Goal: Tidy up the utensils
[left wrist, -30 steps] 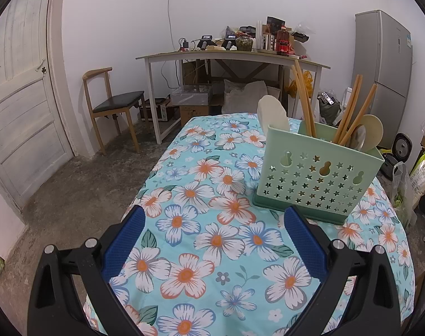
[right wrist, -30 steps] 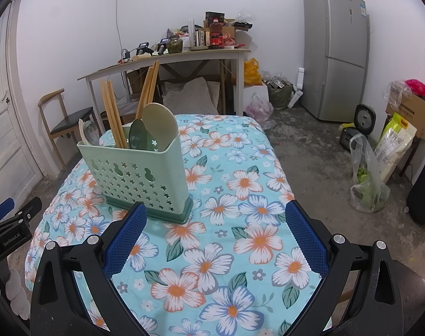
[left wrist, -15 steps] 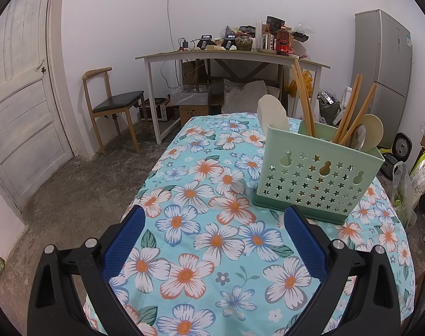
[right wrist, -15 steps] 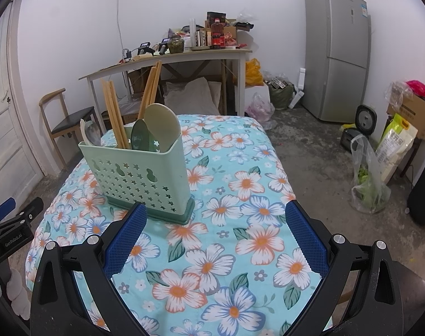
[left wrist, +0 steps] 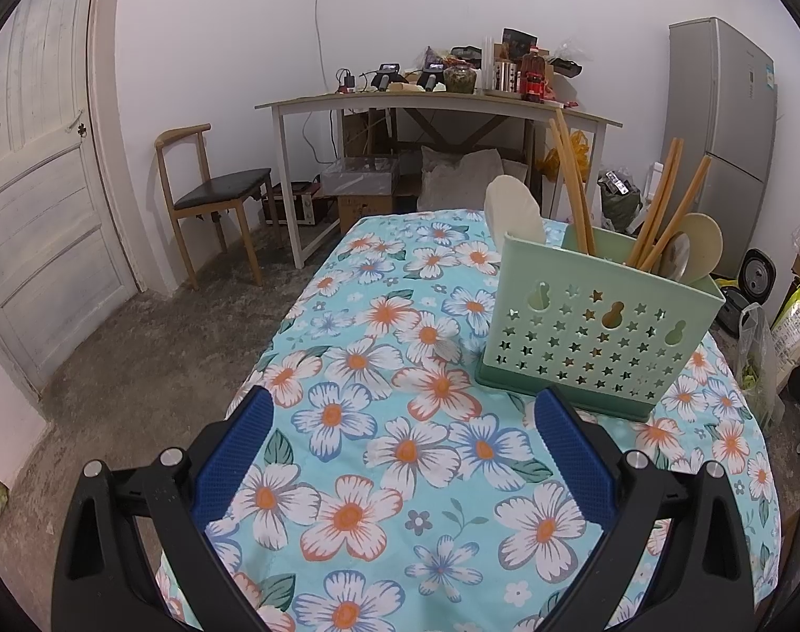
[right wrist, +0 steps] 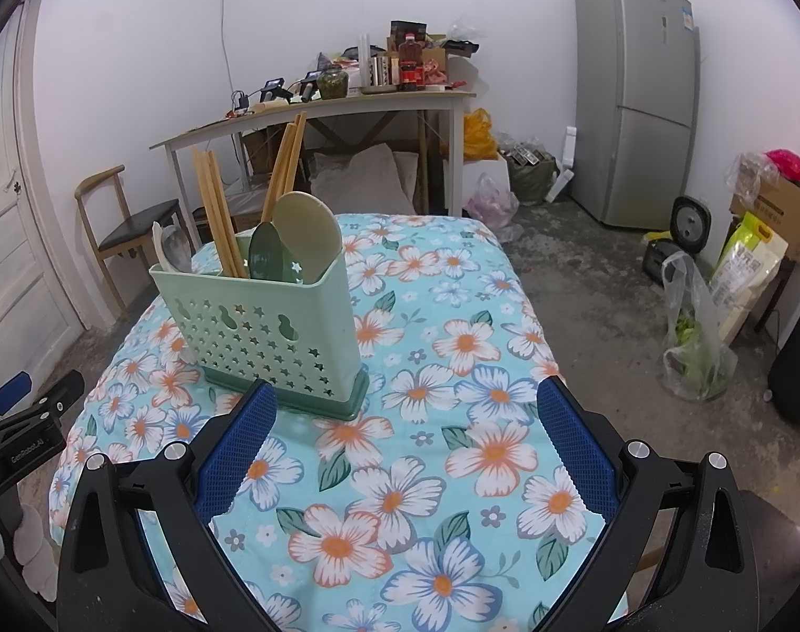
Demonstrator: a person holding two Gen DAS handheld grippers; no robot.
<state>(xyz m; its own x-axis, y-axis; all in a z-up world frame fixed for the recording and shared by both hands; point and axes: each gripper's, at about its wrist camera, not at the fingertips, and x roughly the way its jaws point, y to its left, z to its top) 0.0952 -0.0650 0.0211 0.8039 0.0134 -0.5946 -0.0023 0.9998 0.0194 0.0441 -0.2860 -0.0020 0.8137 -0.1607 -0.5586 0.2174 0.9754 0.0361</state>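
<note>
Left wrist view: nothing has shifted over the last second; the left gripper (left wrist: 400,453) fingers stay spread and empty. The pale-green perforated plastic utensil caddy (left wrist: 600,332), holding wooden chopsticks (left wrist: 573,184) and spoons, stands near the far right edge of the floral-clothed counter (left wrist: 378,421).

Right wrist view: the right gripper (right wrist: 405,453) is likewise released; sorting looks complete.

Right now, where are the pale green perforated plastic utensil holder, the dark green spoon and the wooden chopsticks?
Pale green perforated plastic utensil holder (right wrist: 273,337): right wrist view, front wall.
Dark green spoon (right wrist: 266,259): right wrist view, bowl.
Wooden chopsticks (right wrist: 216,210): right wrist view, left bundle's shafts.
</note>
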